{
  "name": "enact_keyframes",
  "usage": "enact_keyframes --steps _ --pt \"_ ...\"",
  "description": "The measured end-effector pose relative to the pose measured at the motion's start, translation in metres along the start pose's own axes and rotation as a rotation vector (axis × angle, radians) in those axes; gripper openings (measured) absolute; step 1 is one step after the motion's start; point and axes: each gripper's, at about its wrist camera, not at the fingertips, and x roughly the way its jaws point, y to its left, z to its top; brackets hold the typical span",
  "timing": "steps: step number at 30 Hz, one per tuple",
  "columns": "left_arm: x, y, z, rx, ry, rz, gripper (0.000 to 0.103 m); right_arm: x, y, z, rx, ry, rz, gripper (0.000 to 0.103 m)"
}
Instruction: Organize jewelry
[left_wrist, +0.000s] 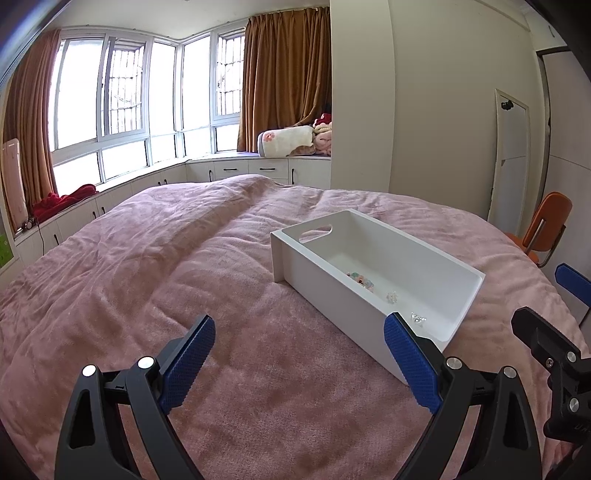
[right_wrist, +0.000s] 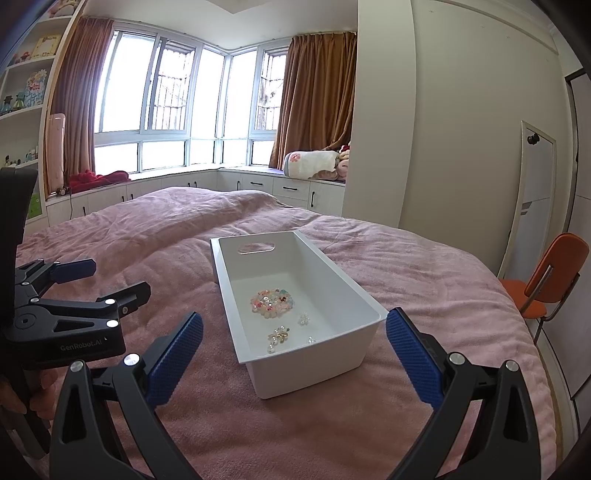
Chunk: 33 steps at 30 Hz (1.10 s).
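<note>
The left tongs (left_wrist: 299, 356) stood wide apart, holding nothing, above the pink bedspread (left_wrist: 155, 258); the right tongs (right_wrist: 295, 360) likewise stood wide apart and empty; each showed blue ribbed pads (right_wrist: 177, 363) on black arms. A white bin (right_wrist: 306, 354) lay on the bed directly ahead of the right tongs, its near end between the two pads in that view; from the left wrist view the same bin sat ahead and to the right, its near corner just behind the right-hand pad. A cut-out handle (right_wrist: 257, 248) was seen in the bin's far end wall.

Inside the bin, on its floor: a round cluster of pastel beads (right_wrist: 273, 301) toward the middle; a small clear crystal piece (right_wrist: 303, 319) just nearer the tongs; a gold and pearl piece (right_wrist: 277, 338) near the front wall; a further tiny clear item (right_wrist: 311, 340) beside it, too small to identify. The pieces lay apart from one another.

The left tongs appeared at the left edge of the right wrist view, beside the bin and clear of it; an orange chair (right_wrist: 546, 284) stood beyond the bed to the right.
</note>
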Motion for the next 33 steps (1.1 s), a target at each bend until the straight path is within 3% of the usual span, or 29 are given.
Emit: enact_keyframes --steps 33 --pt "0.0014 0.005 -0.0037 -0.019 -0.006 -0.003 0.094 0.0022 0.0027 -0.0006 -0.007 0.01 0.002 0.098"
